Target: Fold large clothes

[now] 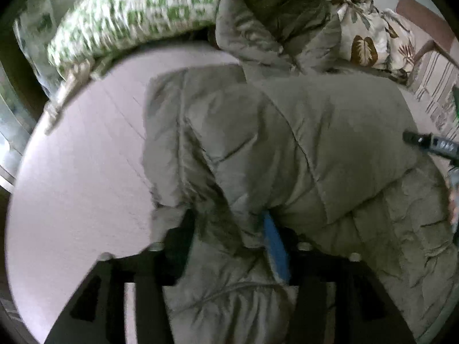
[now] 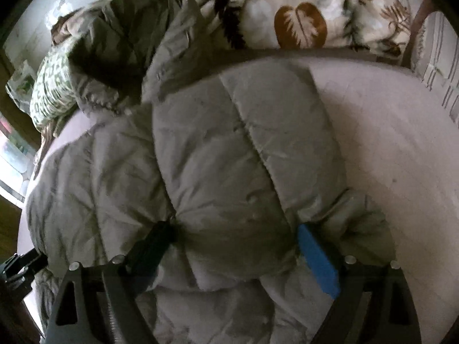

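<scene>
A grey-green quilted puffer jacket (image 1: 301,132) lies on a pale pink bed sheet (image 1: 80,172), its hood (image 1: 275,14) pointing away from me. My left gripper (image 1: 226,226) points down onto the jacket's near left part. Its jaws stand half apart with a rumpled fold lying loosely between the black finger and the blue pad (image 1: 275,246). In the right wrist view, a thick padded bulge of the jacket (image 2: 229,157) fills my right gripper (image 2: 238,235). The black finger and blue pad (image 2: 318,261) press into its two sides.
A green-and-white patterned pillow (image 1: 129,14) lies at the far left of the bed. A leaf-print duvet (image 2: 301,14) is bunched behind the hood. A striped cloth (image 2: 436,57) and a wooden frame (image 1: 421,17) stand at the far right. Bare sheet (image 2: 387,143) shows right of the jacket.
</scene>
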A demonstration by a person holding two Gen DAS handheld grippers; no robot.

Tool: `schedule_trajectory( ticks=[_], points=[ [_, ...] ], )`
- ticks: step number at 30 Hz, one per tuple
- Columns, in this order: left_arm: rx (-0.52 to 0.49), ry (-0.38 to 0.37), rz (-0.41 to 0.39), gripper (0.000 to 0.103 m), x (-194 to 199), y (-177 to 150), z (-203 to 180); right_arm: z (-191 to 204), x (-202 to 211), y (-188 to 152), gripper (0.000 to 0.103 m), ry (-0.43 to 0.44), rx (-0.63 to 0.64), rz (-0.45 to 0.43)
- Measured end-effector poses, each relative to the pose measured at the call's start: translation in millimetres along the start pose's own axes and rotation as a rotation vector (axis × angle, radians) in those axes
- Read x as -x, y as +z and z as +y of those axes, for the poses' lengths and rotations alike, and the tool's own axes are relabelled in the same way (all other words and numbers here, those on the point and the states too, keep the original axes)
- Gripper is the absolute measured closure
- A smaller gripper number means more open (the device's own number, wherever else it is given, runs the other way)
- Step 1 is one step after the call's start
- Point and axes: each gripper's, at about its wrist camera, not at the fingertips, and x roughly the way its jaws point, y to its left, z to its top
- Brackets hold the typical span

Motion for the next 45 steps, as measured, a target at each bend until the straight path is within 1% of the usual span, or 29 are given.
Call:
schedule_trajectory(
  ticks=[2,6,8,12,15,18,20,23,27,30,33,36,38,43,45],
  points=[
    [-0.007,0.029,-0.042,0.034,13.4,-0.8,0.4,3.4,12.1,3.9,0.011,0.01,0.006,-0.03],
    [-0.035,0.073,-0.11,0.031,32.6,5.5,-2.0,20.4,31.7,11.3,0.011,0.032,0.047,-0.066],
    [-0.044,0.084,-0.117,0.03,34.0,11.5,-6.6,30.6,34.1,14.5,0.011,0.042,0.079,-0.063],
    [-0.049,0.082,-0.118,0.029,36.1,13.8,-12.9,49.7,23.3,14.3,0.011,0.068,0.132,-0.009],
    [-0.058,0.1,-0.107,0.029,26.7,16.5,-15.8,61.1,8.6,5.0,0.011,0.079,0.157,0.037],
    [-0.09,0.147,-0.061,0.029,-0.8,20.4,-25.9,70.1,-3.4,-3.2,0.01,0.037,0.21,0.053],
    [-0.095,0.158,-0.032,0.029,-16.0,19.6,-28.0,73.3,-8.5,-8.9,0.007,0.021,0.246,0.059],
    [-0.081,0.152,-0.044,0.021,-25.2,18.5,-26.3,74.7,-11.5,-13.4,0.004,0.023,0.265,0.056],
    [-0.09,0.138,-0.052,0.021,-23.6,21.0,-26.0,74.2,-6.6,-9.8,0.004,0.038,0.272,0.068],
    [-0.098,0.148,-0.062,0.021,-19.9,25.2,-26.0,71.3,6.4,1.5,0.004,0.083,0.247,0.049],
    [-0.08,0.165,-0.101,0.021,-9.2,34.8,-24.9,68.6,20.4,19.8,0.004,0.099,0.233,0.017],
    [-0.063,0.132,-0.124,0.02,-0.5,49.9,-21.4,65.9,31.3,40.0,0.004,0.103,0.232,-0.006],
    [-0.055,0.116,-0.131,0.019,3.0,65.6,-17.7,63.4,36.2,55.3,0.004,0.107,0.23,-0.017],
    [-0.059,0.14,-0.141,0.019,-0.6,108.8,-9.0,60.4,41.1,94.9,0.004,0.099,0.26,-0.039],
    [-0.054,0.137,-0.146,0.019,-3.5,126.5,-6.1,56.2,40.1,111.4,0.004,0.099,0.263,-0.046]
  ],
)
